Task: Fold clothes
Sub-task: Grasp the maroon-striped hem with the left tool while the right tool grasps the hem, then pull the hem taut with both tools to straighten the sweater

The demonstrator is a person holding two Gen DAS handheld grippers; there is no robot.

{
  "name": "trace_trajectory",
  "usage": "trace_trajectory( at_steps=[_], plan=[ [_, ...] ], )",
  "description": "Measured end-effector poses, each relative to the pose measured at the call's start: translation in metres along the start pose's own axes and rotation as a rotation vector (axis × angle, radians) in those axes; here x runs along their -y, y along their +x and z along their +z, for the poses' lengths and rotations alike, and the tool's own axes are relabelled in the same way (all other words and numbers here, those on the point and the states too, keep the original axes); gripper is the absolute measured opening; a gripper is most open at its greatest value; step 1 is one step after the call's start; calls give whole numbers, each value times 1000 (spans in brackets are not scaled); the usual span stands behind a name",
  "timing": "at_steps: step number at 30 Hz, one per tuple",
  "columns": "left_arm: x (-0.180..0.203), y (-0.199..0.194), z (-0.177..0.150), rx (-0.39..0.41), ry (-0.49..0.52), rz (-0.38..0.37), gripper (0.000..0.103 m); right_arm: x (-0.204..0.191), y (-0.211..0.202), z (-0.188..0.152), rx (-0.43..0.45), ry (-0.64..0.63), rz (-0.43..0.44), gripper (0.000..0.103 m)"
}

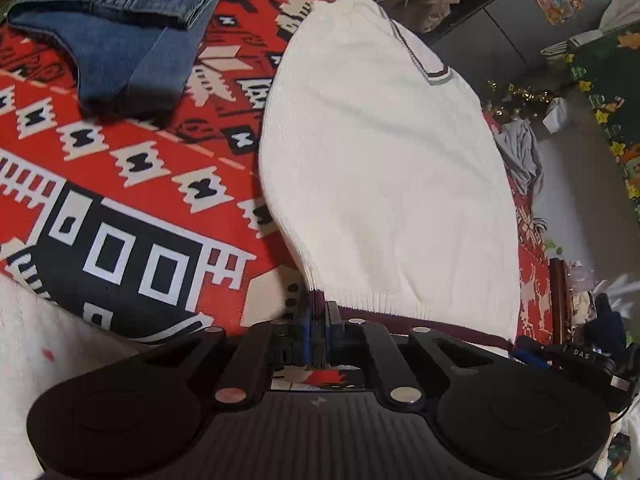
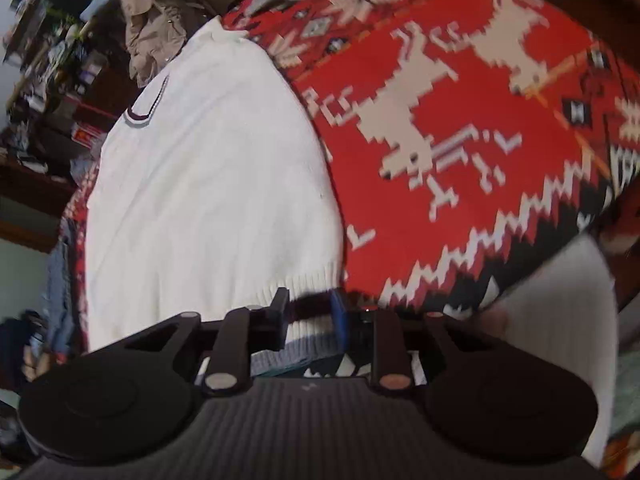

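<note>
Cream knitted sweater [image 1: 384, 168], maroon-trimmed hem: lies flat on the red patterned blanket [image 1: 132, 184], hem nearest. Soft, limp, light; will sag and stretch. Take it at the ribbed hem corners. Left claw [image 1: 319, 312] clenched on hem; right claw [image 2: 308, 314] straddling hem, pads not yet pressing.

The right gripper [image 2: 310, 316] points down at the near hem of a white sweater [image 2: 208, 184]. Its two fingers – one black, one with a blue pad – stand apart, and the ribbed hem with a dark stripe lies between them; whether the pads press it is not clear. To the right of the gripper spreads a red patterned blanket [image 2: 472, 128]. Far ahead on the left lies a beige garment [image 2: 160, 12].
</note>
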State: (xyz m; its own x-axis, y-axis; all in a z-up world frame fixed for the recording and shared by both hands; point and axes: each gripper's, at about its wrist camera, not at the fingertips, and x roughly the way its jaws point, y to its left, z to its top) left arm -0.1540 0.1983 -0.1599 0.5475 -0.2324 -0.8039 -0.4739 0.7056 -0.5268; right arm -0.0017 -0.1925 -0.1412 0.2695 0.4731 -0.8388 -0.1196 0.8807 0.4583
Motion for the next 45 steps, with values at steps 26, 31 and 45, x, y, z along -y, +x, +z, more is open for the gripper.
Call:
trace_trajectory(
  at_steps=[26,31,45],
  plan=[
    [-3,-7,-8,-33,105,152,6,-19,-10,-19,-45,-107,-142,4],
    [-15,-5,-12,-32,49,101,9,7,-4,-19,-50,4,-46,19],
    [-23,-4,-11,-64,-32,-7,18,41,24,-19,-165,149,179,38]
  ],
)
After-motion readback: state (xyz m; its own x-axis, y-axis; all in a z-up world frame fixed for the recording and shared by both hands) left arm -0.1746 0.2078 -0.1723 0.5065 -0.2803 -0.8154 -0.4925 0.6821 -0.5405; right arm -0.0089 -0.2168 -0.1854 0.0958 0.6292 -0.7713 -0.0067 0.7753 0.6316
